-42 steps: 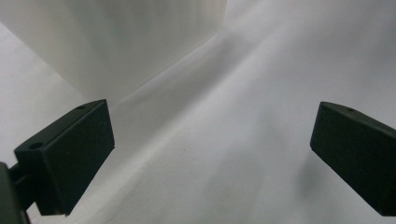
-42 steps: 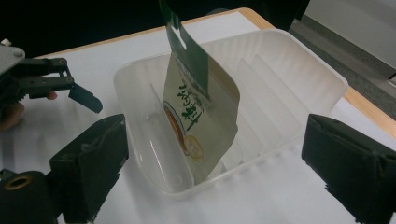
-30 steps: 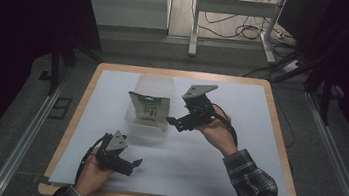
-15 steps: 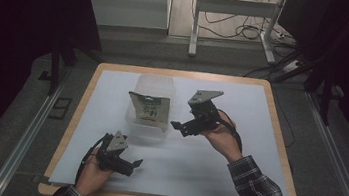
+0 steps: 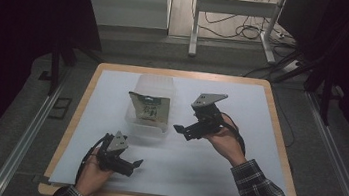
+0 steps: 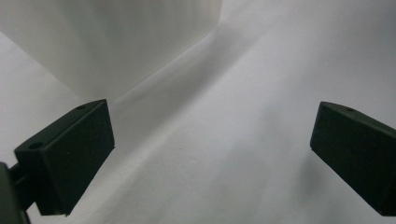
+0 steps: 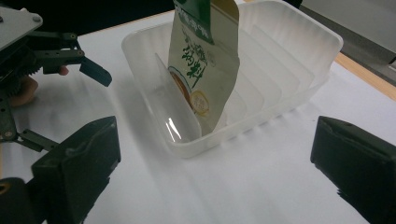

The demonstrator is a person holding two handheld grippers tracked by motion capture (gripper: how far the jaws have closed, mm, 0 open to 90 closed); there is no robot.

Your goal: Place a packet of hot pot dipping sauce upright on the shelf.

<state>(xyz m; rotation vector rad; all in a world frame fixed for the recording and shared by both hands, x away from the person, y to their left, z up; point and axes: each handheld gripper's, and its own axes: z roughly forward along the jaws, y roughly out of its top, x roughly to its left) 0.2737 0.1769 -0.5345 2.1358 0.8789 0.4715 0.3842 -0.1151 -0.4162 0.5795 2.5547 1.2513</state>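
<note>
A green and tan pouch [image 5: 149, 108] with printed characters is standing upright in a clear ribbed plastic tray [image 5: 152, 86], leaning against a divider, at the centre of the high view. The tray is sitting on a white sheet covering the wood-edged table [image 5: 273, 101]. Around the table a grey floor is lying dim, with a metal stand and cables at the upper right of the frame.

The right hand-held gripper [image 5: 184, 129] is hovering just right of the tray, its jaws standing wide apart and holding nothing. The left hand-held gripper [image 5: 135, 165] is resting low at the lower left, near the tray's front wall, jaws likewise spread and empty.
</note>
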